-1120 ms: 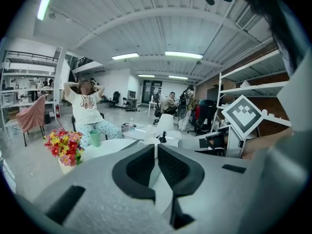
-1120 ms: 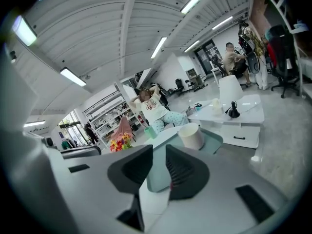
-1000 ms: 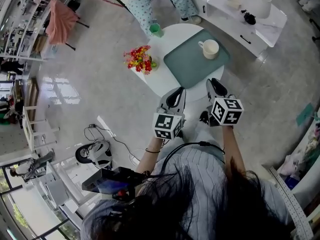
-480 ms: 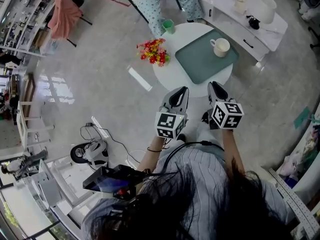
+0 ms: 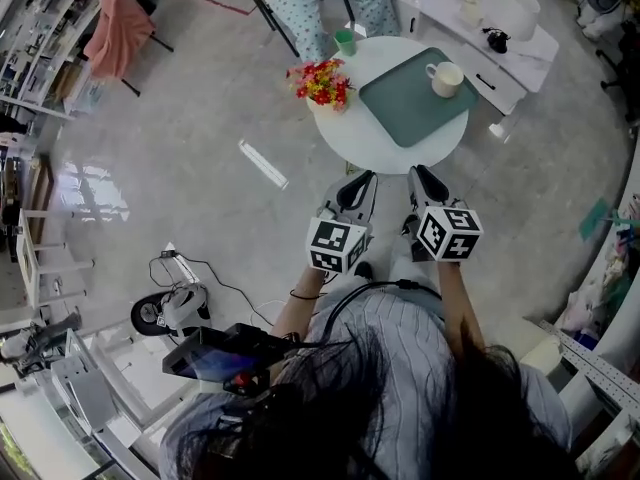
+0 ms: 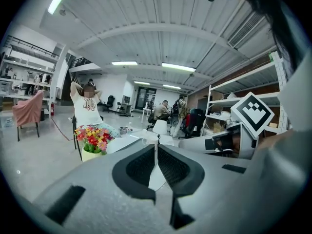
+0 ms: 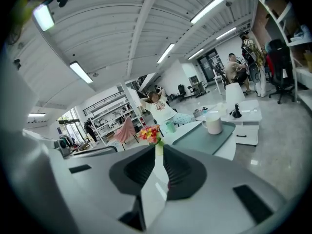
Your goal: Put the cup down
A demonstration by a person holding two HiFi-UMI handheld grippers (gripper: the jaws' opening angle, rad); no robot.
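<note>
Table (image 5: 350, 136) edge lies just ahead of shut left claw (image 5: 360, 180) and right claw (image 5: 420, 175).

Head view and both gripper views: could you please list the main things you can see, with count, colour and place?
Table: one, white, round, ahead of the grippers.
Tray: one, green, on the table.
Mug: one, white, on the tray.
Flowers: one bunch, red and yellow, at the table's left edge.
Small cup: one, green, at the table's far edge.
Low cabinet: one, white, right of the table.
Seated person: one, patterned trousers, beyond the table.
Chair: one, pink, far left.
Left gripper: one, grey, jaws together, empty.
Right gripper: one, grey, jaws together, empty.
</note>
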